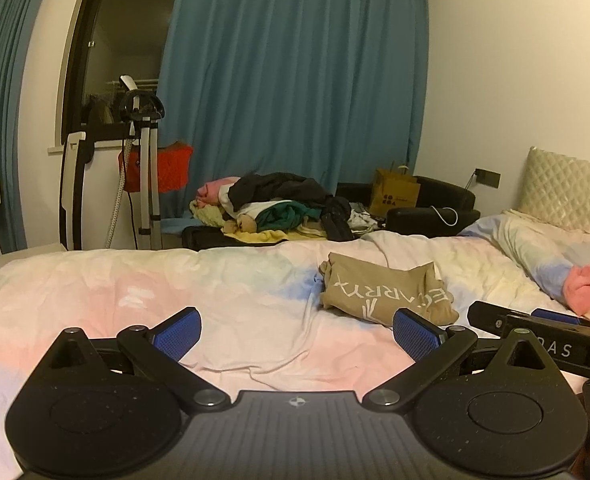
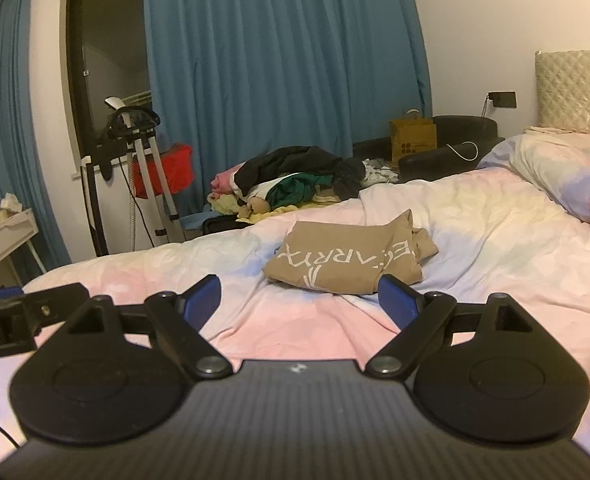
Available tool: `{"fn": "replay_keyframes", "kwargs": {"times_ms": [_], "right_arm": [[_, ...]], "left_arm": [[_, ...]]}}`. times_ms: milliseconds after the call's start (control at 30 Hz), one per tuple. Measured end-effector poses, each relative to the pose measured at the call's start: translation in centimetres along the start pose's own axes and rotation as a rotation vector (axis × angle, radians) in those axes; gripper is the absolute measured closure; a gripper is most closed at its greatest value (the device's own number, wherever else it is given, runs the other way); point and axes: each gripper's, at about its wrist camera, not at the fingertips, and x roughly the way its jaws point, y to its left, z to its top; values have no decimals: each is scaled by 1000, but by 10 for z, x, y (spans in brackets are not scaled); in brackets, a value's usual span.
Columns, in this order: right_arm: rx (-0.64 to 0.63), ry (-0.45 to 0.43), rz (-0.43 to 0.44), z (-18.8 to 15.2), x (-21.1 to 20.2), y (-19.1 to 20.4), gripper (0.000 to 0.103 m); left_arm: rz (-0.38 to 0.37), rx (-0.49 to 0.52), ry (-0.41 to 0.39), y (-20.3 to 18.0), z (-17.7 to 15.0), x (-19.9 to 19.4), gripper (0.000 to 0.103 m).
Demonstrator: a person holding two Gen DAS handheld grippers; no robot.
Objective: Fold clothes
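A tan garment (image 1: 383,290) with white lettering lies folded in a bundle on the pastel bed sheet (image 1: 175,280). It also shows in the right wrist view (image 2: 347,258). My left gripper (image 1: 297,334) is open and empty, held low over the sheet, short of the garment and to its left. My right gripper (image 2: 299,300) is open and empty, just in front of the garment's near edge. The right gripper shows at the right edge of the left wrist view (image 1: 543,330). The left gripper shows at the left edge of the right wrist view (image 2: 23,316).
A heap of unfolded clothes (image 1: 283,206) lies beyond the bed's far edge, in front of blue curtains (image 1: 295,80). A pillow (image 1: 535,248) and a pink item (image 1: 587,288) lie at the right. A garment steamer stand (image 1: 143,152) and a brown paper bag (image 1: 395,192) stand behind.
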Motion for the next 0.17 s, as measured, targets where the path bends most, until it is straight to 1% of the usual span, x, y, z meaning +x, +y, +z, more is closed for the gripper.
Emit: {"fn": "replay_keyframes", "kwargs": {"times_ms": [167], "right_arm": [[1, 4, -2, 0, 0, 0, 16]], "left_arm": [[-10, 4, 0, -2, 0, -2, 0]]}}
